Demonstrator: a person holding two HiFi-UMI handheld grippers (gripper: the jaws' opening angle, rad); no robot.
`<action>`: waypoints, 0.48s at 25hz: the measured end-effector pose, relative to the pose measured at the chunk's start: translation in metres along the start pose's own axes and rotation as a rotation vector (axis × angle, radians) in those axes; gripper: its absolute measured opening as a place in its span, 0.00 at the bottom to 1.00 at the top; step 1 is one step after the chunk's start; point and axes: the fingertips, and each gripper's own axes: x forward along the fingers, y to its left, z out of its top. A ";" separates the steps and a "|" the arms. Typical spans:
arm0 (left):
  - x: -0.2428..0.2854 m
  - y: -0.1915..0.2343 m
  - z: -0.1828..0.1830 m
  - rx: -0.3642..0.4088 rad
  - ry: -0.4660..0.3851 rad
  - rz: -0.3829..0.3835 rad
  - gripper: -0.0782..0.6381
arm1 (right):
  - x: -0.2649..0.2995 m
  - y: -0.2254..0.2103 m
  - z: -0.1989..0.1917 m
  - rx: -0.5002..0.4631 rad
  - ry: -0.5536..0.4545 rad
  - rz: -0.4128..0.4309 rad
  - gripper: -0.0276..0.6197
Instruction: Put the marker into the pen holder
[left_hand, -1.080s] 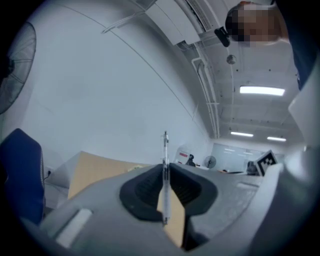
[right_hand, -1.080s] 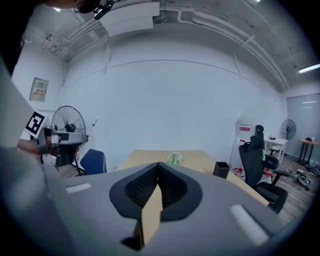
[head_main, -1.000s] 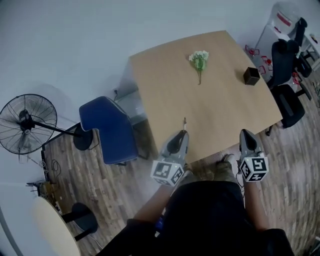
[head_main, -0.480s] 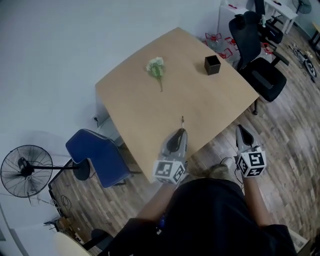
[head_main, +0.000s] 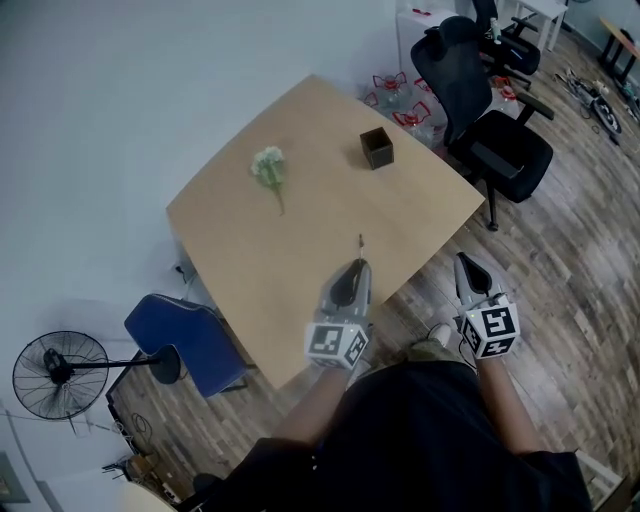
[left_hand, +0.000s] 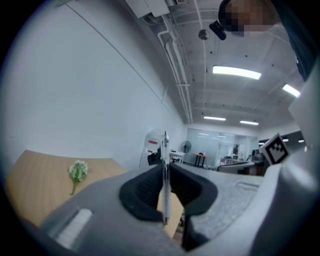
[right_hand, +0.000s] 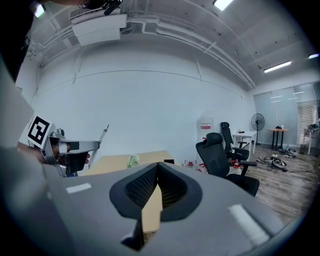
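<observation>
nearest the person, the left hand-held gripper is closed on the marker, its pads pinching the thin barrel partway along so that one end pokes out past the jaws, over the near edge of the tabletop. the right hand-held gripper hangs beside it off the edge, jaws together with nothing between them. the marker looks light, stiff and smooth: easy to carry, but a round slick barrel held in a narrow pinch may swivel or slide if it knocks anything. the barrel is the place to hold it, with plenty of free length to lead into an opening. farther out lies a small flower, and beyond it to the right, well apart from the marker, stands the dark square holder, open at the top.
</observation>
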 end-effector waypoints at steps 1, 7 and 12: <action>0.011 -0.007 -0.001 0.002 0.001 0.001 0.17 | 0.001 -0.012 0.000 0.004 -0.001 0.006 0.05; 0.076 -0.038 -0.009 0.025 0.005 0.045 0.17 | 0.010 -0.077 -0.005 0.005 0.005 0.062 0.05; 0.125 -0.071 -0.013 0.008 -0.002 0.088 0.17 | 0.014 -0.127 -0.007 -0.023 0.017 0.108 0.05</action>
